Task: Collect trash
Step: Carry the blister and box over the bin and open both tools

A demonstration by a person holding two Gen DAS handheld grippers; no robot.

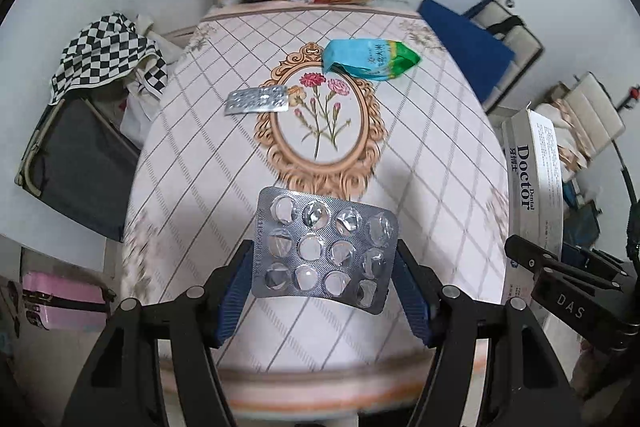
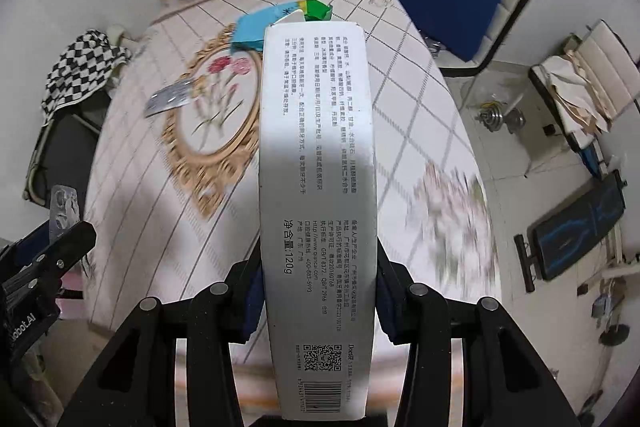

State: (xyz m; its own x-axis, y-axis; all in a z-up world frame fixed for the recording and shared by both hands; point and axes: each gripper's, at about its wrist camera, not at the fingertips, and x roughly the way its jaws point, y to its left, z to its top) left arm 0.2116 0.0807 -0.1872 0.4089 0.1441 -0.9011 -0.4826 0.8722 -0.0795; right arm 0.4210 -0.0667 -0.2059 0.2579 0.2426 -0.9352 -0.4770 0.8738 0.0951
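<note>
Risk: blister pack (image 1: 325, 247) slips, pinched only by edges in left gripper (image 1: 325, 291) | right gripper (image 2: 318, 291) clamps toothpaste box (image 2: 316, 187); long overhang may twist loose

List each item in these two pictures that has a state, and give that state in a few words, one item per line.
Left gripper: shut on the pill sheet.
Pill sheet: held, its pockets burst.
Right gripper: shut on the toothpaste box.
Toothpaste box: held, far end flap open.
Second pill sheet: lying flat on the table.
Blue-green packet: lying on the table, crumpled.
</note>
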